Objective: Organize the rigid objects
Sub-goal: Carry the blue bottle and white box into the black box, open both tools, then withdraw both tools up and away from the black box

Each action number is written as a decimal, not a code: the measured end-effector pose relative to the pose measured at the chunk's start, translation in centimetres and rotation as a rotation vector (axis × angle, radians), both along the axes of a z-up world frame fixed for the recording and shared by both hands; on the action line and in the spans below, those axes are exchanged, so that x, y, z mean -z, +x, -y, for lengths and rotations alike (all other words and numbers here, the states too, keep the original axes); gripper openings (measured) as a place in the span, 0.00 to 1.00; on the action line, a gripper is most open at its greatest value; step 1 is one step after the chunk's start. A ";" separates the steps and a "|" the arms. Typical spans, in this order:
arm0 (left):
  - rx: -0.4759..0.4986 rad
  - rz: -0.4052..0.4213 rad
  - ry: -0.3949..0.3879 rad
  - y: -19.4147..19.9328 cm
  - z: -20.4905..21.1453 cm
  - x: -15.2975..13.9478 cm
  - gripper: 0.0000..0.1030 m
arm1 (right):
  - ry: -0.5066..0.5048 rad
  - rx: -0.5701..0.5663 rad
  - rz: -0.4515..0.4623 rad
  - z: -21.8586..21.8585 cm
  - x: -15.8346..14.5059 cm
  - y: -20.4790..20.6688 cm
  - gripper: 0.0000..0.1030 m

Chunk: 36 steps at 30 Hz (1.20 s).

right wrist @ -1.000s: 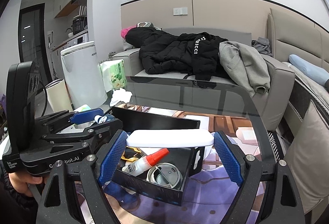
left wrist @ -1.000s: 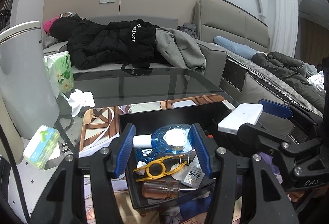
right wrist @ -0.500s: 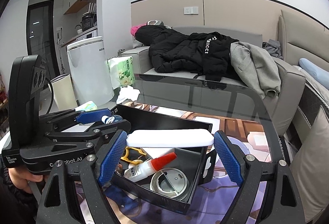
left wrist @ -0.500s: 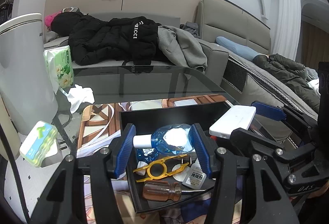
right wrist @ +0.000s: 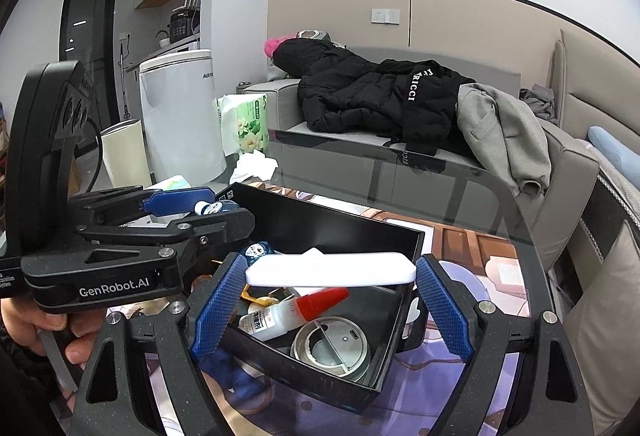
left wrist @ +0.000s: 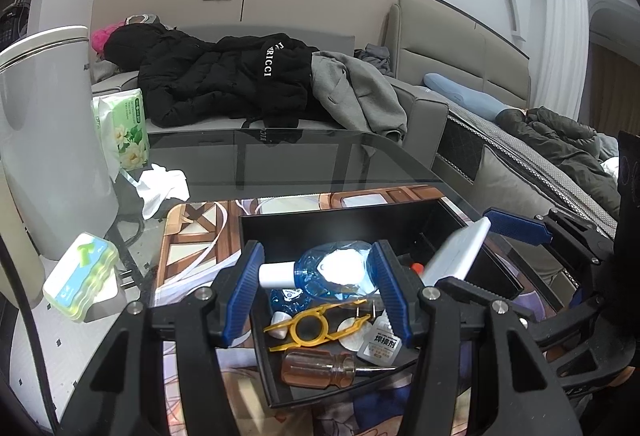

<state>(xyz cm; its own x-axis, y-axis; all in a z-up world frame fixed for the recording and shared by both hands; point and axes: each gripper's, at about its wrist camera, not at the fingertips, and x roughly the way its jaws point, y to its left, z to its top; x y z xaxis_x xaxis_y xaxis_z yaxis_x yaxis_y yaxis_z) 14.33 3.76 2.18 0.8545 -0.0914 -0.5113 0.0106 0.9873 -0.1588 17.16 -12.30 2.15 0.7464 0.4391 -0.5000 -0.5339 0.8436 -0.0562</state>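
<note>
My left gripper (left wrist: pixel 316 290) is shut on a clear blue bottle (left wrist: pixel 336 268) with a white cap, held over the black box (left wrist: pixel 328 220). My right gripper (right wrist: pixel 330 298) is shut on a flat white case (right wrist: pixel 330 270), held over the same box (right wrist: pixel 390 332); the case also shows in the left wrist view (left wrist: pixel 456 250), tilted into the box. Inside the box lie a yellow plastic tool (left wrist: pixel 314 324), a brown-handled screwdriver (left wrist: pixel 320 366), a small glue bottle with a red cap (right wrist: pixel 288 310) and a round grey lid (right wrist: pixel 334 346).
The box stands on a printed mat (left wrist: pixel 188 236) on a glass table (left wrist: pixel 288 159). A tissue pack (left wrist: pixel 126 129), crumpled tissue (left wrist: pixel 162 185), a white appliance (left wrist: pixel 48 139) and a green-blue pack (left wrist: pixel 80 276) stand at the left. A sofa with jackets (left wrist: pixel 240 79) lies behind.
The right gripper has moved down and left with the white case, tilting it into the box. The left gripper still holds the blue bottle over the box.
</note>
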 end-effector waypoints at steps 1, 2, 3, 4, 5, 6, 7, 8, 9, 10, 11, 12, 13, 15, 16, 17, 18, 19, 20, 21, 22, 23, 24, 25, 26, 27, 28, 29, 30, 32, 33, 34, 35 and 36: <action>0.000 -0.002 0.000 0.0 0.0 0.0 0.54 | -0.005 0.001 0.002 -0.1 0.1 0.0 0.85; 0.001 -0.003 0.001 0.0 0.1 0.0 0.54 | -0.008 -0.001 0.001 -0.2 0.1 0.1 0.85; 0.003 -0.005 0.003 0.1 0.1 0.1 0.54 | -0.011 0.000 0.000 -0.2 0.2 0.1 0.85; 0.005 -0.007 0.006 0.1 0.2 0.1 0.54 | -0.015 0.003 0.003 -0.2 0.2 0.1 0.85; 0.007 -0.008 0.009 0.1 0.3 0.1 0.54 | -0.020 0.004 0.004 -0.3 0.3 0.1 0.85; 0.008 -0.008 0.012 0.1 0.4 0.1 0.53 | -0.023 -0.002 -0.001 -0.3 0.2 0.2 0.85; 0.011 -0.011 0.016 0.2 0.5 0.2 0.54 | -0.026 -0.004 -0.002 -0.4 0.2 0.1 0.85; 0.012 -0.012 0.018 0.2 0.6 0.2 0.54 | -0.032 0.000 0.004 -0.4 0.2 0.0 0.86; 0.013 -0.012 0.020 0.2 0.6 0.2 0.54 | -0.035 -0.001 0.013 -0.3 0.1 -0.2 0.88; 0.016 -0.014 0.023 0.2 0.7 0.2 0.54 | -0.041 0.004 0.020 -0.2 0.1 -0.3 0.91; 0.019 -0.017 0.030 0.2 0.9 0.2 0.54 | -0.046 0.011 0.023 -0.1 0.1 -0.4 0.93; 0.020 -0.018 0.035 0.2 1.0 0.2 0.54 | -0.045 0.016 0.026 0.1 0.0 -0.5 0.94; 0.024 -0.020 0.039 0.2 1.1 0.2 0.54 | -0.041 0.021 0.028 0.3 -0.1 -0.6 0.95; 0.030 -0.025 0.049 0.3 1.3 0.3 0.54 | -0.039 0.029 0.027 0.8 -0.3 -0.7 0.96; 0.034 -0.026 0.057 0.3 1.5 0.3 0.55 | -0.035 0.031 0.028 1.0 -0.4 -0.8 0.97; 0.035 -0.027 0.064 0.2 1.6 0.3 0.56 | -0.033 0.036 0.027 1.2 -0.4 -0.9 0.98; 0.035 -0.028 0.068 0.1 1.7 0.2 0.63 | -0.032 0.039 0.023 1.4 -0.4 -0.9 0.98; 0.035 -0.025 0.070 0.0 1.8 0.2 0.68 | -0.029 0.040 0.021 1.5 -0.4 -1.0 0.99; 0.037 -0.021 0.069 -0.1 1.8 0.1 0.69 | -0.028 0.041 0.015 1.7 -0.4 -1.0 0.99; 0.039 -0.019 0.071 -0.2 1.9 0.0 0.72 | -0.028 0.043 0.009 1.9 -0.4 -1.1 0.99; 0.039 -0.017 0.074 -0.4 2.0 -0.1 0.78 | -0.026 0.047 0.005 2.1 -0.3 -1.1 0.99; 0.036 -0.013 0.077 -0.6 2.1 -0.2 0.78 | -0.025 0.051 0.002 2.3 -0.3 -1.1 0.99; 0.039 -0.008 0.077 -0.8 2.1 -0.3 0.78 | -0.024 0.055 -0.001 2.6 -0.3 -1.2 0.99; 0.043 -0.006 0.077 -0.9 2.1 -0.4 0.80 | -0.020 0.058 -0.002 2.7 -0.3 -1.3 0.99; 0.044 -0.005 0.079 -1.1 2.1 -0.5 0.81 | -0.015 0.063 -0.003 2.9 -0.4 -1.4 0.99; 0.040 -0.003 0.084 -1.2 2.2 -0.5 0.86 | -0.007 0.066 -0.006 3.1 -0.4 -1.5 0.99; 0.036 0.001 0.090 -1.5 2.2 -0.6 0.94 | 0.002 0.069 -0.010 3.4 -0.4 -1.6 0.99; 0.030 0.007 0.097 -1.8 2.3 -0.7 0.97 | 0.012 0.073 -0.016 3.7 -0.4 -1.7 0.99; 0.028 0.013 0.100 -2.0 2.3 -0.8 1.00 | 0.022 0.076 -0.023 4.0 -0.4 -1.6 0.99; 0.024 0.021 0.107 -2.5 2.5 -0.9 1.00 | 0.036 0.085 -0.031 4.5 -0.4 -1.9 0.99; 0.020 0.019 0.109 -2.7 2.5 -0.9 1.00 | 0.039 0.088 -0.033 4.7 -0.4 -2.0 0.99; 0.016 0.016 0.112 -2.8 2.6 -0.9 1.00 | 0.043 0.091 -0.034 4.9 -0.5 -2.1 0.99; 0.016 0.015 0.118 -3.0 2.7 -0.9 1.00 | 0.049 0.092 -0.035 5.2 -0.6 -2.3 0.99; 0.016 0.014 0.123 -3.1 2.8 -0.8 1.00 | 0.055 0.094 -0.034 5.4 -0.7 -2.5 0.99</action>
<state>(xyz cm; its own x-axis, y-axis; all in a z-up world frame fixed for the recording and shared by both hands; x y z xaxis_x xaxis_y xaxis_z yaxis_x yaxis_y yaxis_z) 11.22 0.94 2.97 0.8605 -0.0426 -0.5077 0.0283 0.9990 -0.0358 14.65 -17.68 2.82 0.7687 0.3959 -0.5023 -0.4534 0.8912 0.0085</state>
